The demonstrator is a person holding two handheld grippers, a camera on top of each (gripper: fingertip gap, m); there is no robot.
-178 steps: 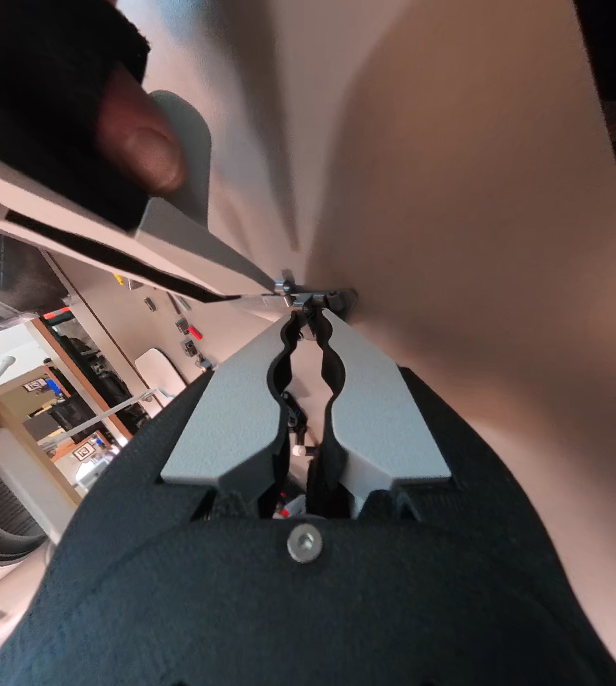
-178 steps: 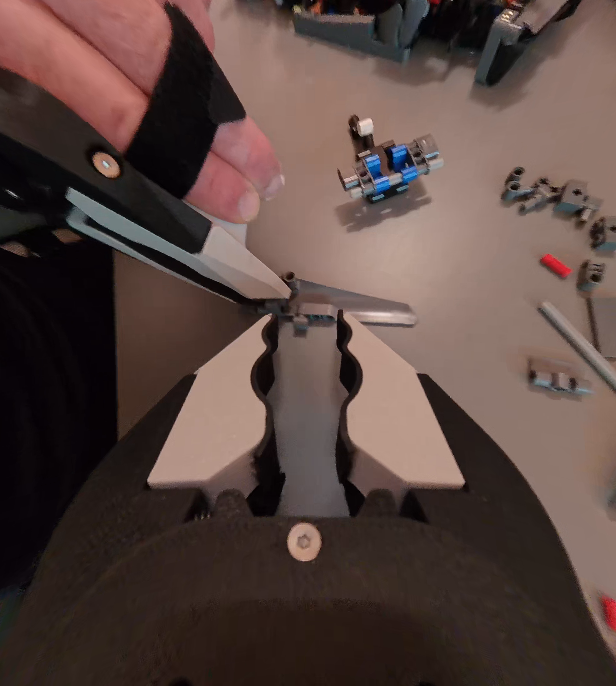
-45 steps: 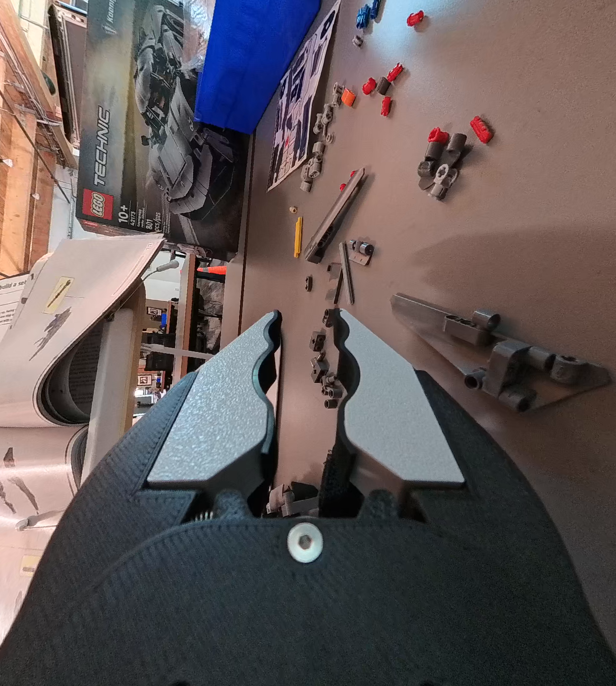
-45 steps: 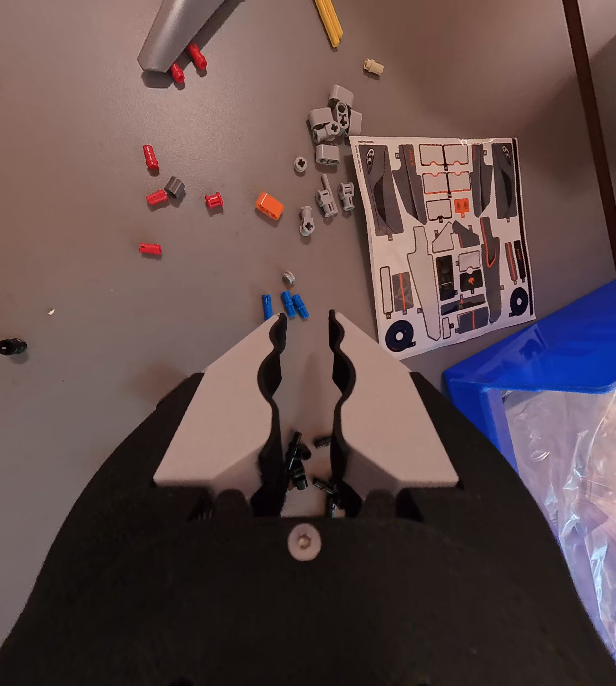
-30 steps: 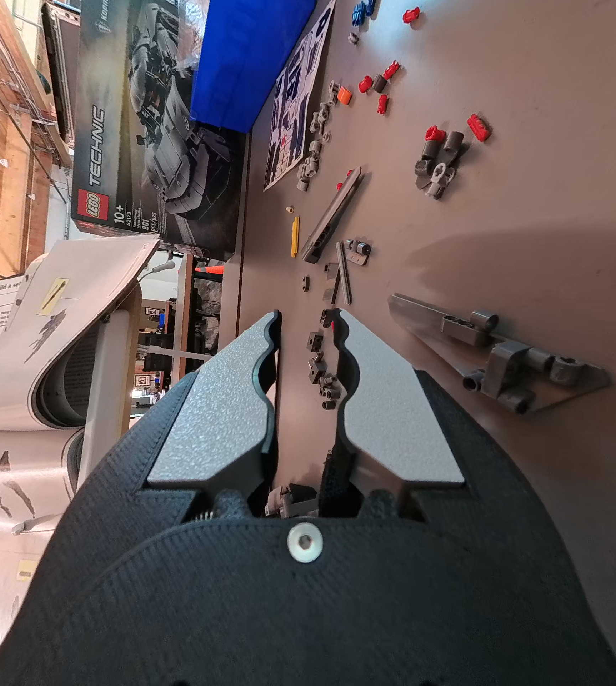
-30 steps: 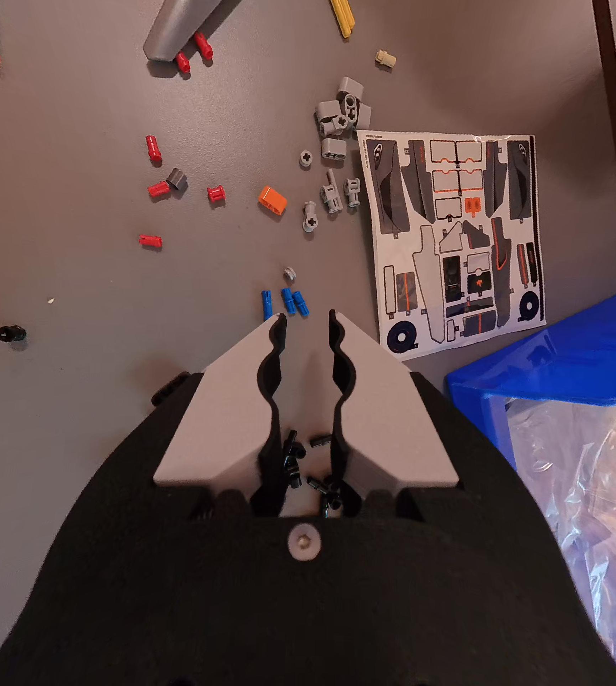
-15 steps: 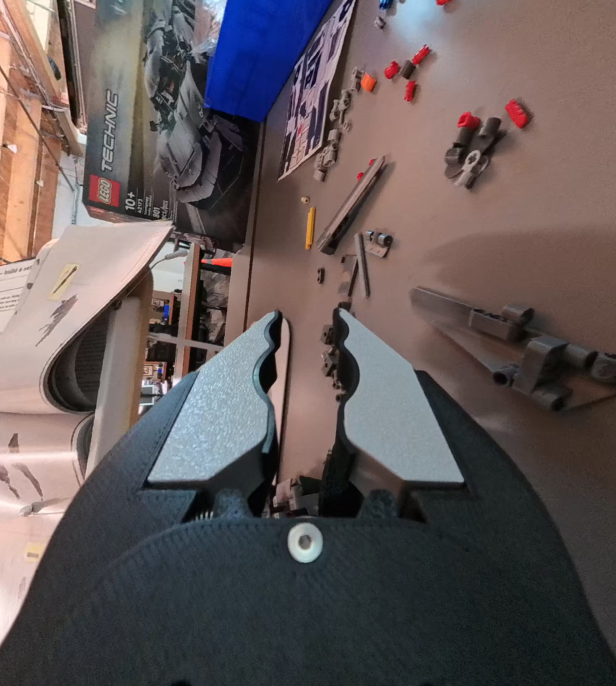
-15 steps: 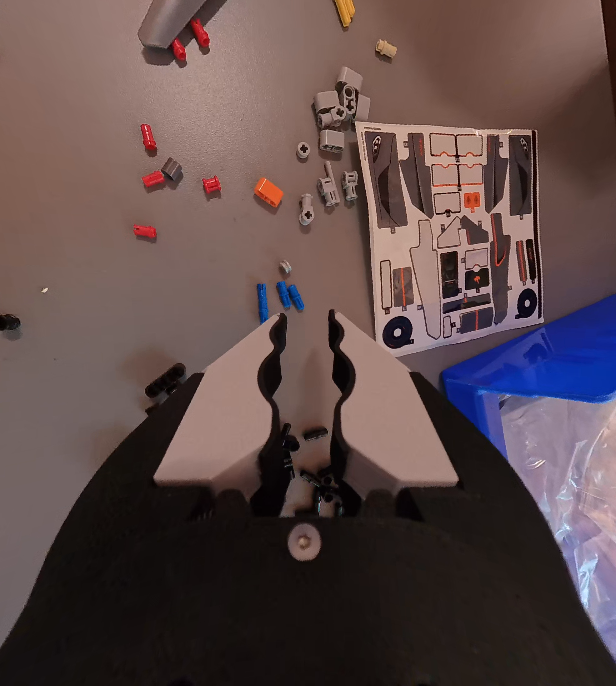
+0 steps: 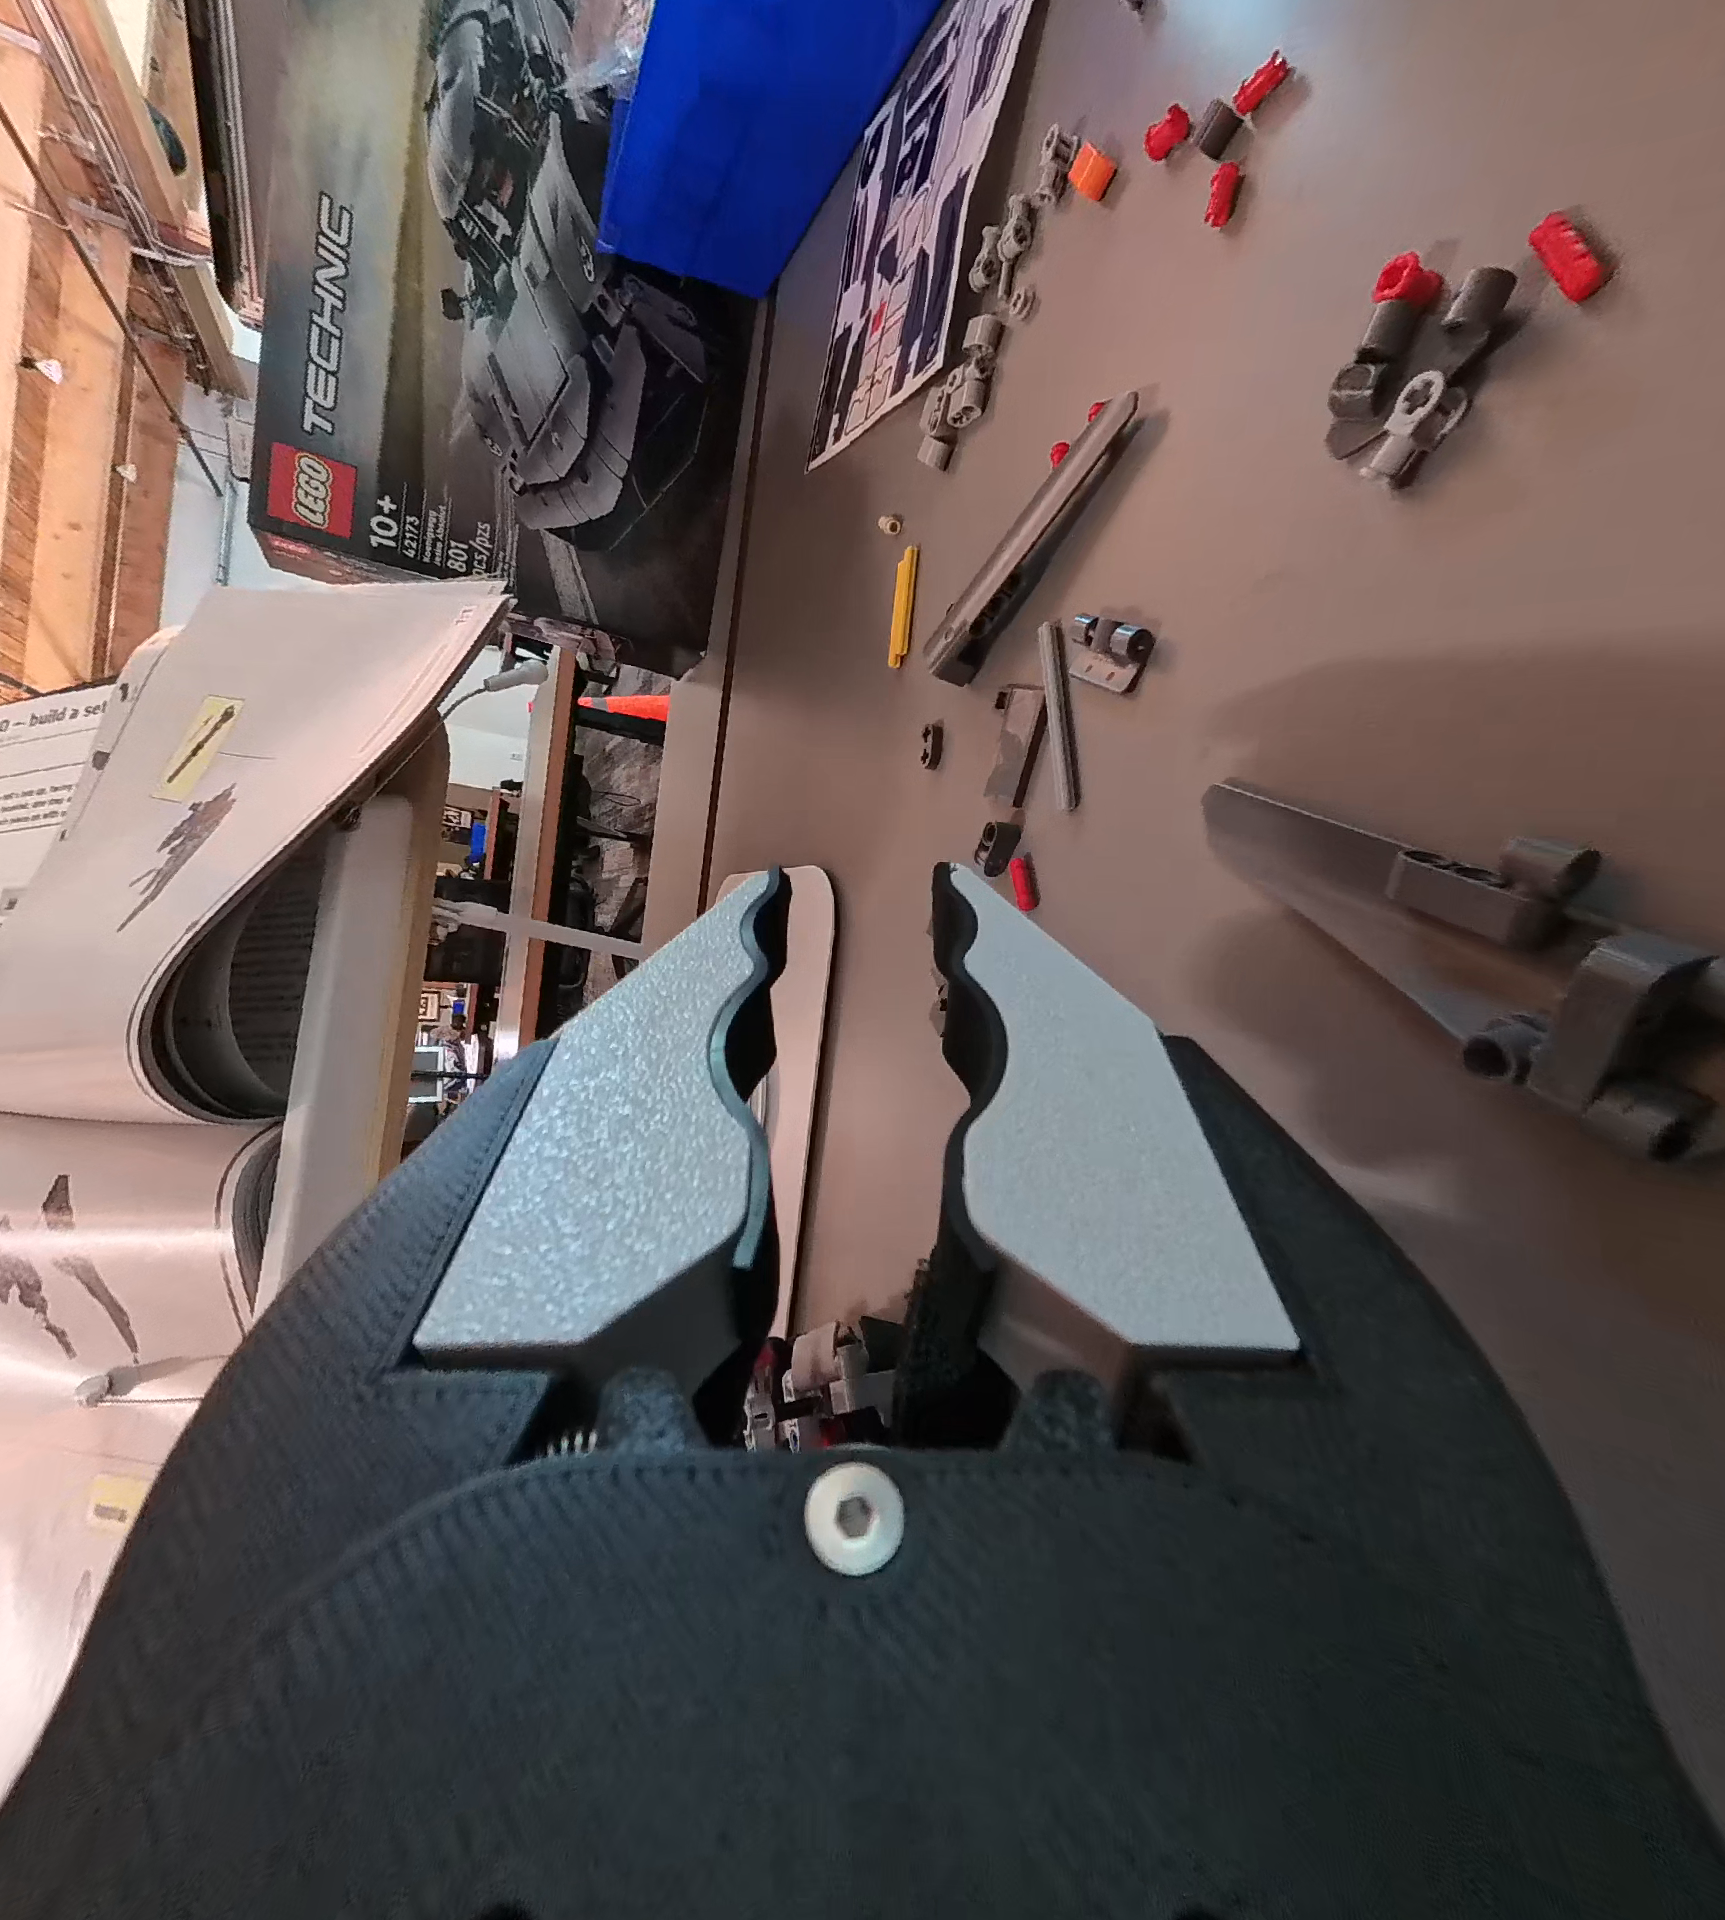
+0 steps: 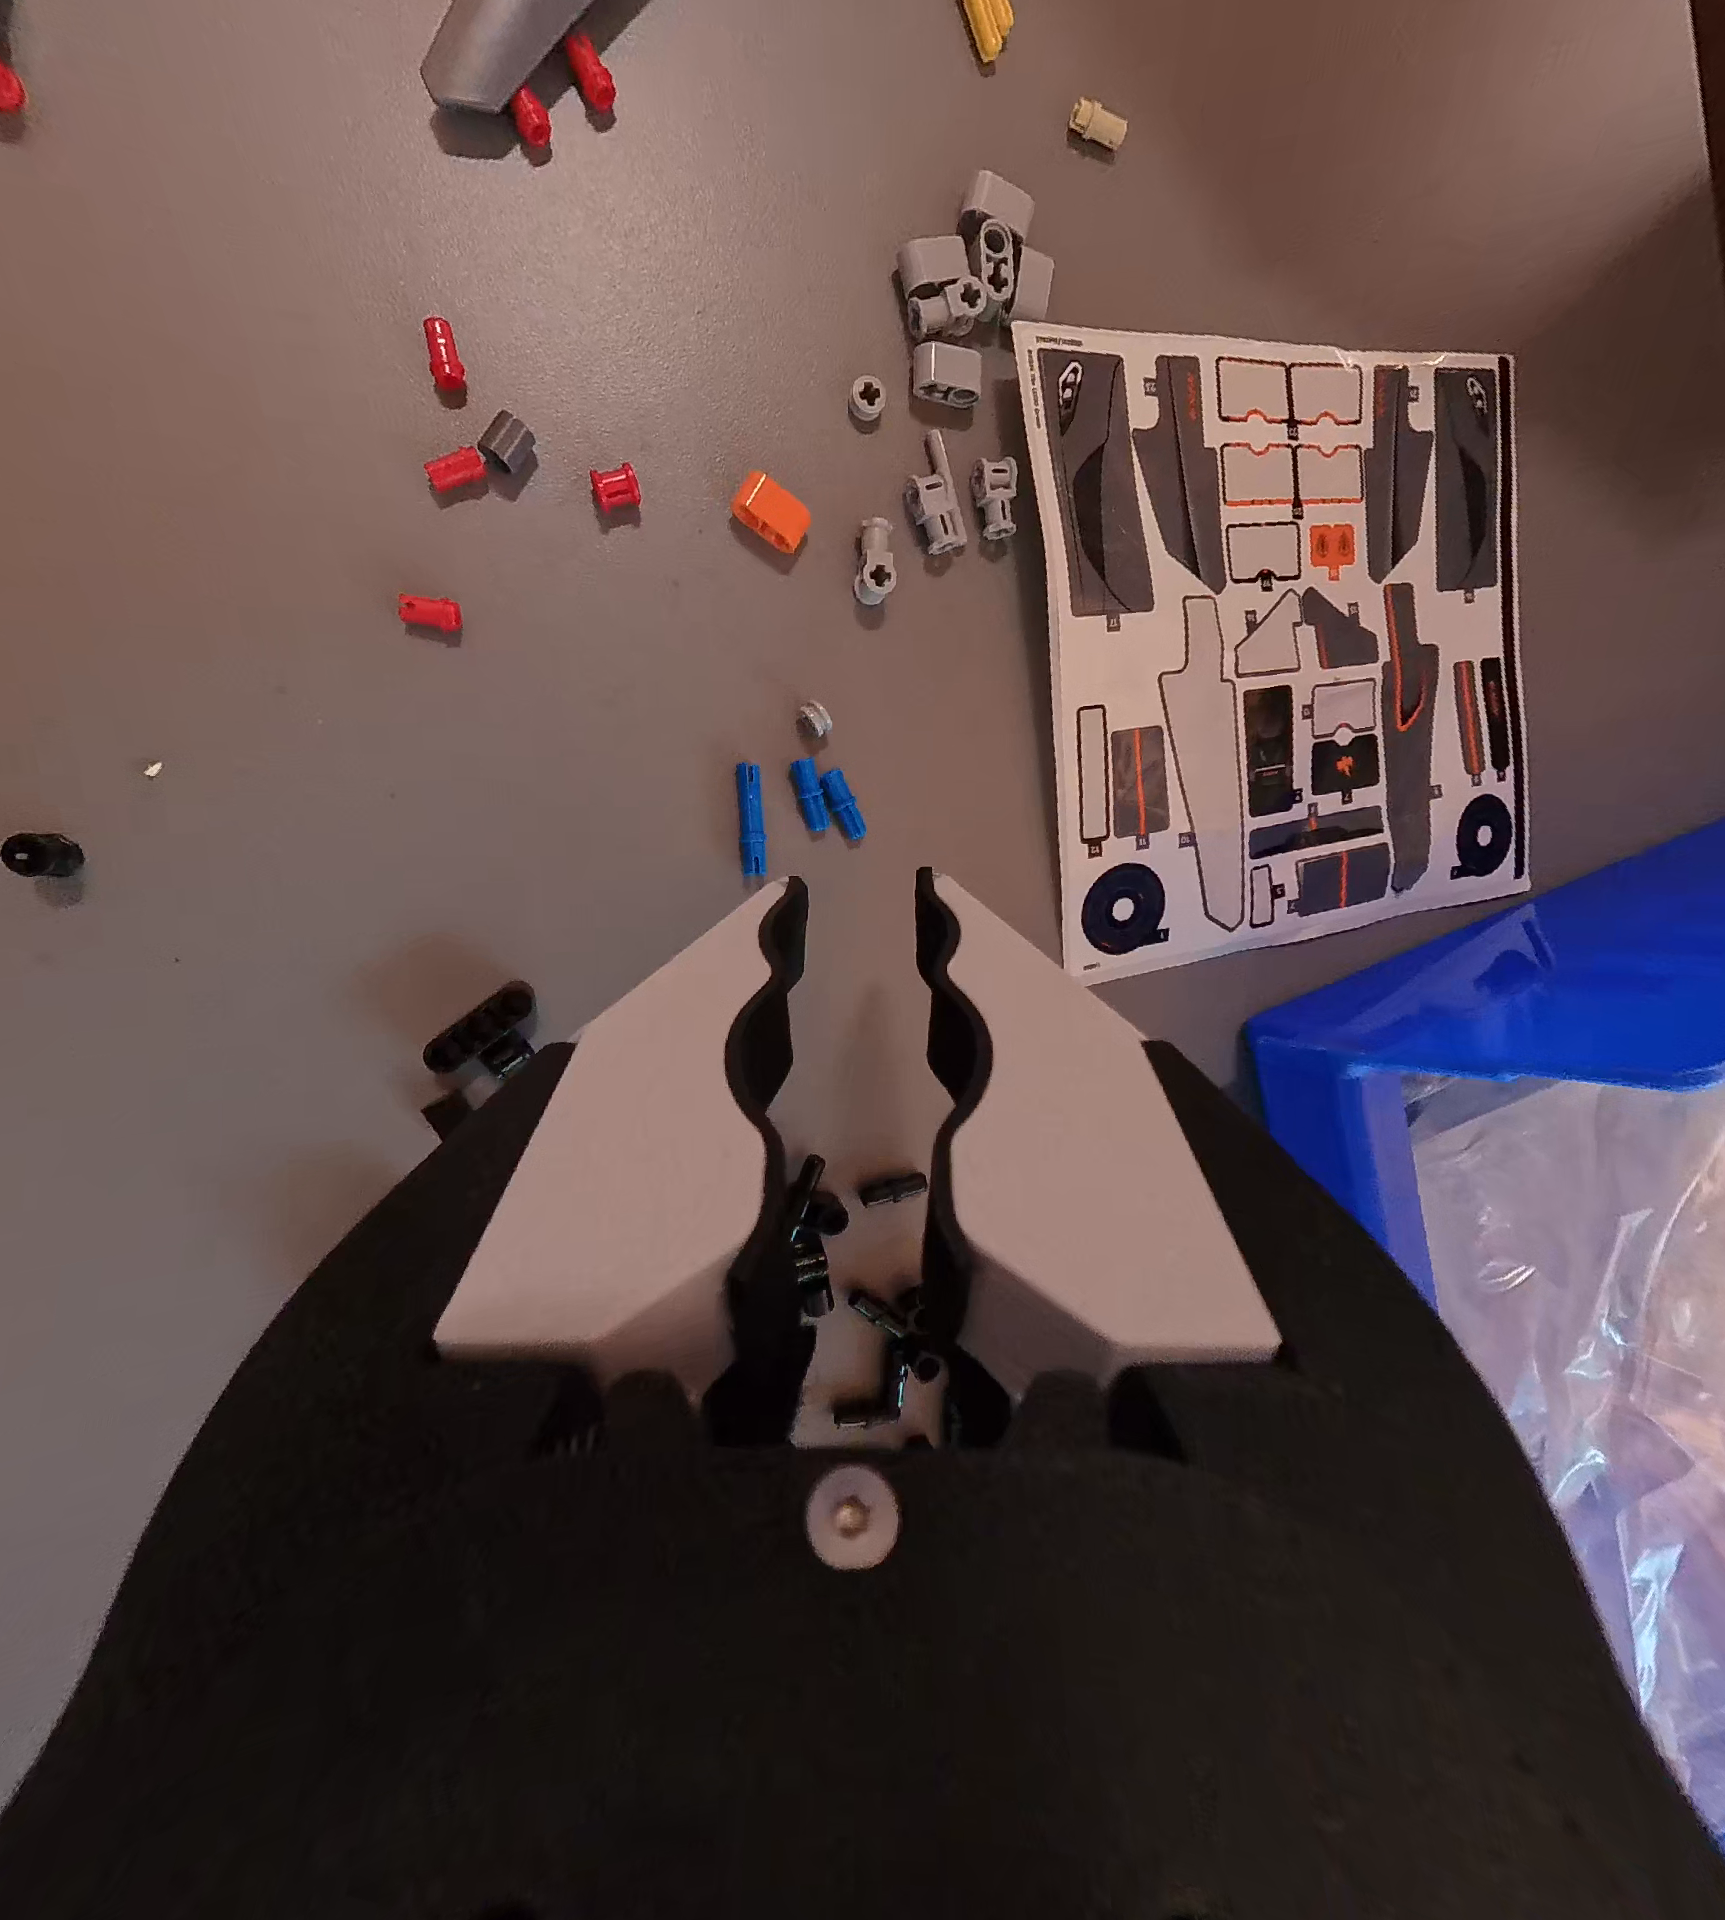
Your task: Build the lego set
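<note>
We're holding the right tool [image 10: 862,881] over the worktop [image 10: 214,727], jaws parted and gripping nothing, with three blue pins [image 10: 802,802] lying just past its tips and the sticker sheet [image 10: 1284,644] off to the right. Our left tool [image 9: 858,878] is also hanging empty with its jaws apart, and the long grey lego assembly [image 9: 1523,966] is lying on the worktop just to its right

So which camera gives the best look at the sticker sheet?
The right wrist view: the sticker sheet lies flat and fully visible from above. The left wrist view shows it only far off, at a steep slant.
</note>
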